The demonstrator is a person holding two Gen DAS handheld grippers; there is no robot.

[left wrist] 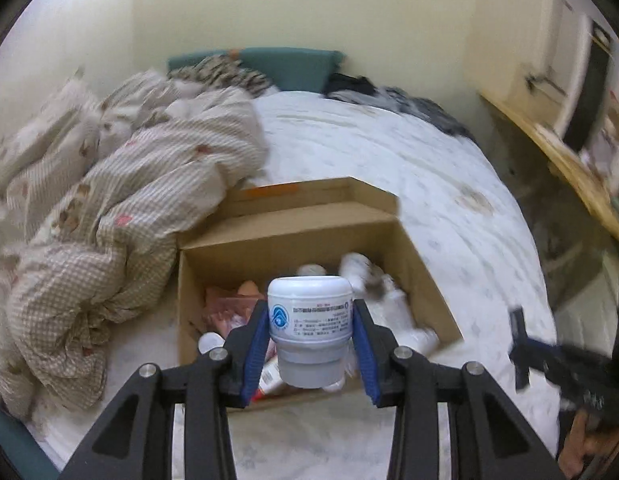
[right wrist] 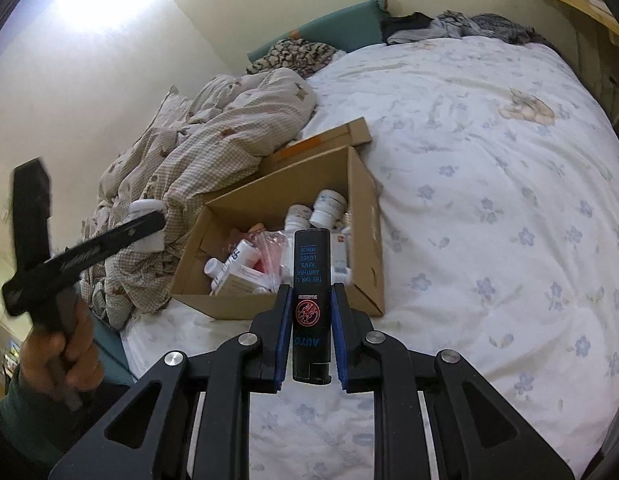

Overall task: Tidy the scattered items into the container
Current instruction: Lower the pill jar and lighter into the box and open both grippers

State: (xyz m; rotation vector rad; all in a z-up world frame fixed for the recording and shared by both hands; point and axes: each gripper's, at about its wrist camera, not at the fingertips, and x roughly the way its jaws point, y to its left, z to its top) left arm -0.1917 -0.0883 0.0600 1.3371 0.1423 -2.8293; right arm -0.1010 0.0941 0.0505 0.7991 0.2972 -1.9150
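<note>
The left hand-held gripper is clasping a white jar above the near edge of the box sitting on the bed, while the right hand-held gripper is gripping a black bottle just short of that box

The white jar looks like smooth, semi-glossy plastic with a printed paper label. The black box is glossy. The cardboard box is matt brown corrugated paper. At 9 o'clock, the checked quilt is soft crumpled cloth; the bedsheet is quilted floral cloth.
</note>
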